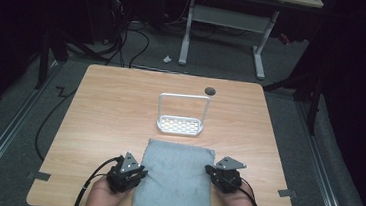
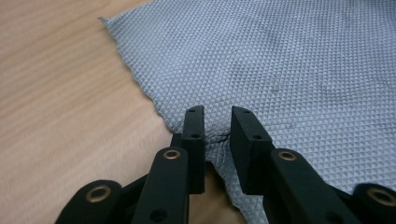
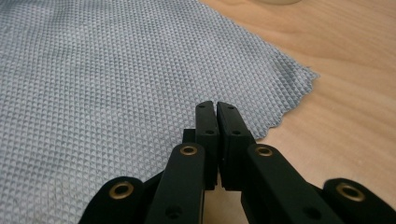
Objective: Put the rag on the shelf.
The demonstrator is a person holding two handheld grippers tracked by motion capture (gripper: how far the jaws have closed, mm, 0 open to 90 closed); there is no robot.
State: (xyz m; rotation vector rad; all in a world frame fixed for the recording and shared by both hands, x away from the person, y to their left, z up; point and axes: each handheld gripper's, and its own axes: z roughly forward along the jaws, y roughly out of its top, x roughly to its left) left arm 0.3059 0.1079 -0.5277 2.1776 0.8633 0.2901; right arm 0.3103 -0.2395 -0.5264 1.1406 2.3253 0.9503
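A grey cloth [image 1: 177,179] is lying flat on the worktop's [image 1: 110,111] near edge. The left claw [image 2: 217,122] is sitting narrowly open over the cloth's left edge. The right claw [image 3: 215,114] is pinching the cloth's right edge. A white rack [image 1: 181,115] is standing behind.

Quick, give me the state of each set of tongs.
Left tongs: open, jaws astride the grey cloth's edge.
Right tongs: shut on the cloth's edge.

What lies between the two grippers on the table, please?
In the high view, the grey cloth spans the stretch between the left gripper and right gripper.
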